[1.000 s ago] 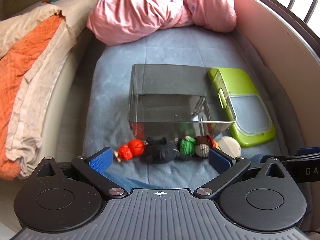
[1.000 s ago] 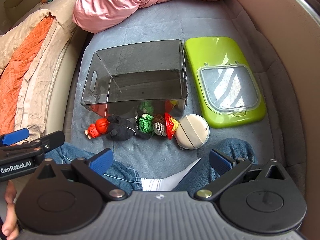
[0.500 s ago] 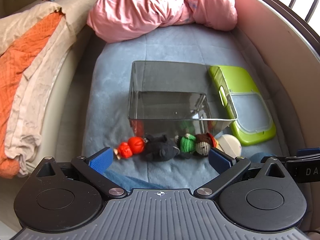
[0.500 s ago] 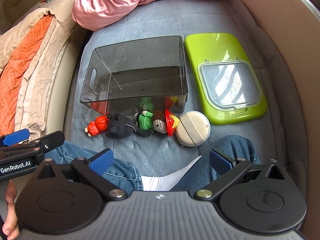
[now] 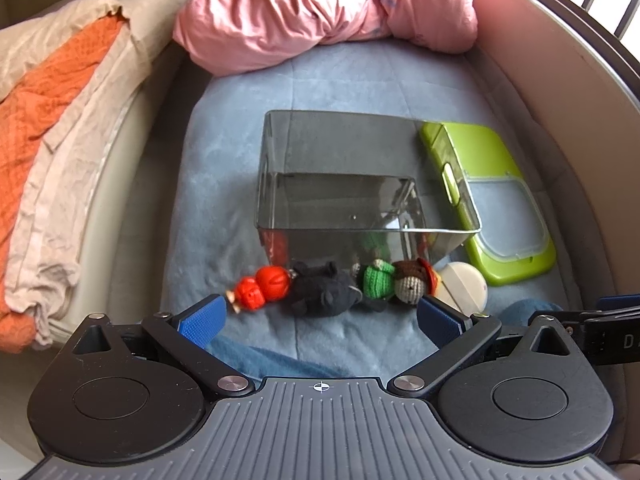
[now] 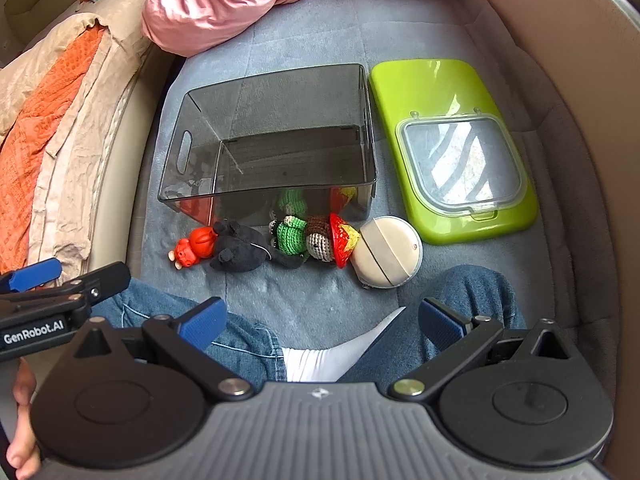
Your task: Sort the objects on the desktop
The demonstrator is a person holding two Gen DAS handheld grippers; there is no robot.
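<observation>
Left gripper [image 5: 320, 322] hangs spread wide w/ nothing in it, just short of the toy row; right gripper [image 6: 320, 320] same, wide and bare, over the person's knees. Toys lie in a line on the blue blanket [image 6: 312, 296], outside the smoky bin [image 6: 272, 140], against its near wall: red figure [image 6: 192, 246], black plush [image 6: 240, 250], green crochet doll [image 6: 308, 240], white round case [image 6: 387, 258]. Bin interior looks bare, so scene fits pre-load or just-tipped-out alike. Handling, by judgement: plush & crochet are light, soft, squashy, so pinch mid-body; red figure small & hard, take across the belly; round case smooth, prob. slippery, grip across its flat faces. Green lid [image 6: 452, 152] lies right of the bin.
</observation>
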